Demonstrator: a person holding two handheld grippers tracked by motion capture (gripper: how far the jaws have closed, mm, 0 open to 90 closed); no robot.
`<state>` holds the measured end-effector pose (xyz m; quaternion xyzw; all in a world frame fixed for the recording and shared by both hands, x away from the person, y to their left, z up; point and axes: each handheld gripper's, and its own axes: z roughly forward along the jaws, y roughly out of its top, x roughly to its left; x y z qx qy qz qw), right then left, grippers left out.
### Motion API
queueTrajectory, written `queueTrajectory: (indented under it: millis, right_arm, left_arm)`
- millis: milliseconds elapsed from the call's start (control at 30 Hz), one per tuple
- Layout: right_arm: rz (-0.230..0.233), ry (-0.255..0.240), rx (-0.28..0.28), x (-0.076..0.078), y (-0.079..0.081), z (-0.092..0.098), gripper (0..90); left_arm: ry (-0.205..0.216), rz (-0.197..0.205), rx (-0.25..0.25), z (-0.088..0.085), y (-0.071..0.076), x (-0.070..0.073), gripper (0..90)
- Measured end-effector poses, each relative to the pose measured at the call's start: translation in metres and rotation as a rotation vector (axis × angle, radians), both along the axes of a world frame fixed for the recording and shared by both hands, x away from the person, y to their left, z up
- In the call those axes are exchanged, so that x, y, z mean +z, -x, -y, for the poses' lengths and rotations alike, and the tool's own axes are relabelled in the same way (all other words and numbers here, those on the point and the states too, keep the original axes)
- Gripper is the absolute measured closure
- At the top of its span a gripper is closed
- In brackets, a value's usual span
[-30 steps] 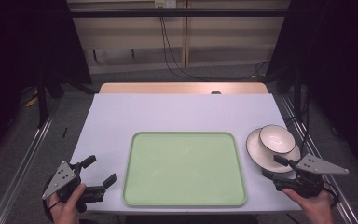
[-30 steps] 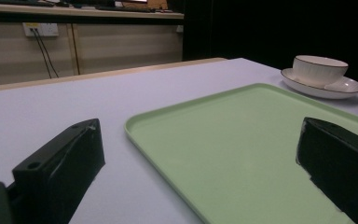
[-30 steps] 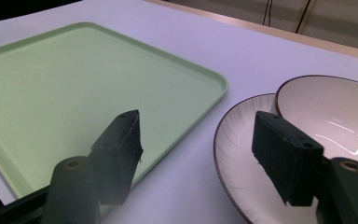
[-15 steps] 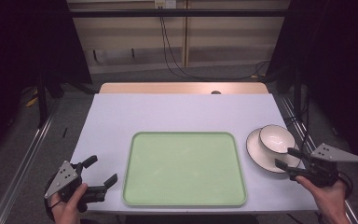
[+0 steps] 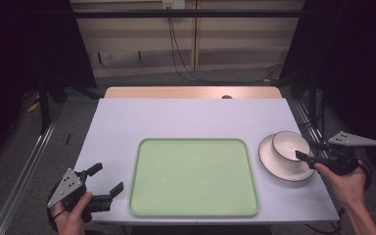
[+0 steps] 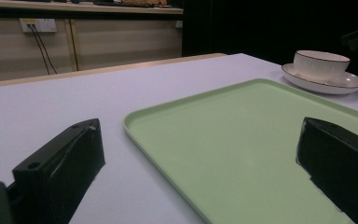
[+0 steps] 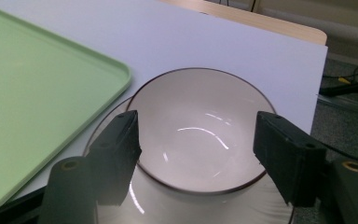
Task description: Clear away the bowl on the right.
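two tools: right tool jaws apart at bowl rim, gripping nothing; left tool open, idle near left.
bowl: on plate, right of tray.
risk: one-sided rim pinch tips bowl, drags plate off surface edge.

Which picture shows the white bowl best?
The right gripper view: the bowl sits close up, its inside and dark rim clear. The high view shows it small on its saucer at the table's right. The left gripper view shows it far off, side-on.

A pale lavender worktop carries a light green tray near its front edge. Just right of the tray lies a white plate, apart from it.
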<state>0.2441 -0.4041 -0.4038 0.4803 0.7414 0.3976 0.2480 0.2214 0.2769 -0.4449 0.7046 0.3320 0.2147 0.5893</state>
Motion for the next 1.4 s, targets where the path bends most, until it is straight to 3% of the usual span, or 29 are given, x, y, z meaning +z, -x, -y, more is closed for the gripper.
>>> queueTrajectory:
  millis: [100, 167, 333, 433, 533, 567, 667, 700, 800, 833, 933, 967, 1167, 1400]
  right_arm:
    - [-0.016, 0.003, -0.015, 0.0, -0.007, 0.005, 28.1]
    - [-0.035, 0.048, -0.028, -0.003, -0.017, 0.009, 26.7]
    - [-0.062, 0.056, -0.035, -0.007, -0.029, 0.014, 26.5]
    - [-0.101, 0.077, -0.052, -0.013, -0.04, 0.016, 28.3]
    - [-0.111, 0.062, -0.059, -0.017, -0.044, 0.018, 30.7]
    - [-0.143, 0.083, -0.067, -0.023, -0.048, 0.017, 30.7]
    - [-0.161, 0.069, -0.064, -0.027, -0.051, 0.016, 31.6]
    - [-0.173, 0.068, -0.059, -0.032, -0.053, 0.016, 36.0]
    - [-0.172, 0.079, -0.057, -0.035, -0.055, 0.016, 38.3]
    - [-0.209, 0.077, -0.061, -0.036, -0.056, 0.016, 38.9]
    - [-0.217, 0.075, -0.057, -0.039, -0.057, 0.016, 40.1]
    - [-0.246, 0.073, -0.05, -0.042, -0.058, 0.017, 42.2]
    - [-0.256, 0.055, -0.061, -0.044, -0.059, 0.017, 53.1]
    - [-0.264, 0.067, -0.094, -0.043, -0.059, 0.016, 64.3]
  left_arm:
    - [-0.006, 0.001, -0.003, -0.001, 0.0, 0.0, 0.9]
    - [-0.006, 0.002, -0.004, -0.001, -0.001, 0.0, 0.9]
    - [-0.012, 0.004, -0.002, -0.001, 0.0, 0.0, 0.9]
    - [-0.009, 0.0, -0.004, -0.001, -0.001, 0.0, 1.0]
    - [-0.003, 0.003, 0.003, 0.0, 0.0, 0.0, 1.0]
    - [-0.006, 0.003, -0.003, -0.001, -0.001, 0.0, 1.0]
    - [-0.012, -0.005, -0.005, 0.001, -0.001, -0.001, 1.0]
    - [-0.01, -0.003, -0.004, 0.001, -0.001, -0.001, 1.0]
    - [-0.005, 0.0, -0.007, 0.0, -0.001, 0.0, 1.0]
    - [-0.006, -0.002, -0.001, 0.0, -0.001, -0.001, 1.0]
    - [-0.012, 0.0, -0.001, 0.001, 0.0, 0.0, 1.0]
    - [-0.01, 0.003, -0.007, 0.001, -0.001, 0.0, 1.0]
    - [-0.005, -0.001, -0.006, 0.0, -0.001, -0.001, 1.0]
    - [-0.011, 0.002, 0.0, 0.0, 0.0, 0.0, 1.0]
